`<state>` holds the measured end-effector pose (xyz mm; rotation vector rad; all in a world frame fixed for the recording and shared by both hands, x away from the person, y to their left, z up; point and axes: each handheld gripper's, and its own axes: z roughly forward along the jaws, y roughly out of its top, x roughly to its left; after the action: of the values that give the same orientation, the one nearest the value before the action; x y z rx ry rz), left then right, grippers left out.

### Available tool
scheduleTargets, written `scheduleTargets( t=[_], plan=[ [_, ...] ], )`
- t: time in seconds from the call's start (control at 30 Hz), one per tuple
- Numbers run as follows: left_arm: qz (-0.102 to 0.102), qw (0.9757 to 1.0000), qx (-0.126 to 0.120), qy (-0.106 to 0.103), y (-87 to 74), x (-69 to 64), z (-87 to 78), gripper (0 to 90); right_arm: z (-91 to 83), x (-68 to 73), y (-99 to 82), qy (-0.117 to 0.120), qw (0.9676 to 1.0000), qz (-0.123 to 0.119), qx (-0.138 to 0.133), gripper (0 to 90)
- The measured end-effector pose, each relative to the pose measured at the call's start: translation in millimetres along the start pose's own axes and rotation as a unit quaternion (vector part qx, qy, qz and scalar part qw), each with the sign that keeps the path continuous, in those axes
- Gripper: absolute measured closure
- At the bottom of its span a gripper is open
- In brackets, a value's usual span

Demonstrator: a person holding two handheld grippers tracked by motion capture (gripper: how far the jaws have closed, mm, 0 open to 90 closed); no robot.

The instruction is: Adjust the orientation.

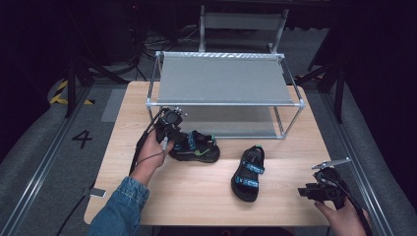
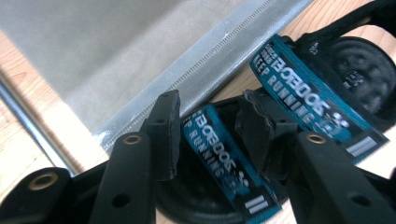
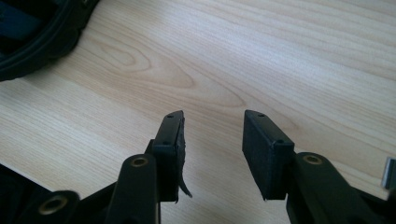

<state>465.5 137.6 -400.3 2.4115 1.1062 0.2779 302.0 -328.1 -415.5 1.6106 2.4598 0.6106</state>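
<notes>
My left gripper (image 2: 212,135) apart, straddling strap of left sandal (image 1: 196,147) near rack (image 1: 223,78); my right gripper (image 3: 212,140) apart over bare table (image 3: 280,56).

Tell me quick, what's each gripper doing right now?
Left gripper: open, jaws astride the blue strap of a sandal, not pressing it.
Right gripper: open, holding nothing.

A pale wooden counter (image 1: 206,196) carries a metal-framed shoe rack with two grey fabric shelves (image 1: 223,78) at its far side. Just before the rack's left front lies a black sandal with blue straps (image 1: 196,149). A matching second sandal (image 1: 248,173) lies apart, toward the counter's middle.
</notes>
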Motion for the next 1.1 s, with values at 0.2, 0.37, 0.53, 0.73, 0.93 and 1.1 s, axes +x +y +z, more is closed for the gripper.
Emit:
scheduleTargets(
  t=[0.2,0.37,0.53,0.73,0.93,1.1],
  plan=[
    [0.012,0.9999,-0.003,-0.001,-6.4,-7.7,-17.9,54.2,2.5,4.3,10.4,0.002,0.9999,-0.013,-0.001,58.4],
    [0.028,0.9986,-0.043,-0.012,-7.1,-28.6,-39.2,53.5,6.8,9.3,19.8,0.007,0.9996,-0.026,-0.001,57.9],
    [0.051,0.9968,-0.056,-0.026,4.0,-54.5,-47.0,49.2,7.9,11.2,23.8,0.013,0.9996,-0.025,-0.004,57.5],
    [0.059,0.9964,-0.046,-0.039,23.2,-75.8,-35.8,48.8,2.2,7.5,20.9,0.011,0.9996,-0.024,-0.012,57.4],
    [0.046,0.998,-0.026,-0.034,38.3,-86.0,-16.3,47.4,0.2,3.3,18.8,0.012,0.9997,-0.017,-0.015,57.3],
    [0.017,0.9993,-0.014,-0.031,45.9,-84.3,0.0,48.7,-0.4,2.8,19.2,0.017,0.9996,-0.017,-0.017,57.1]
  ],
)
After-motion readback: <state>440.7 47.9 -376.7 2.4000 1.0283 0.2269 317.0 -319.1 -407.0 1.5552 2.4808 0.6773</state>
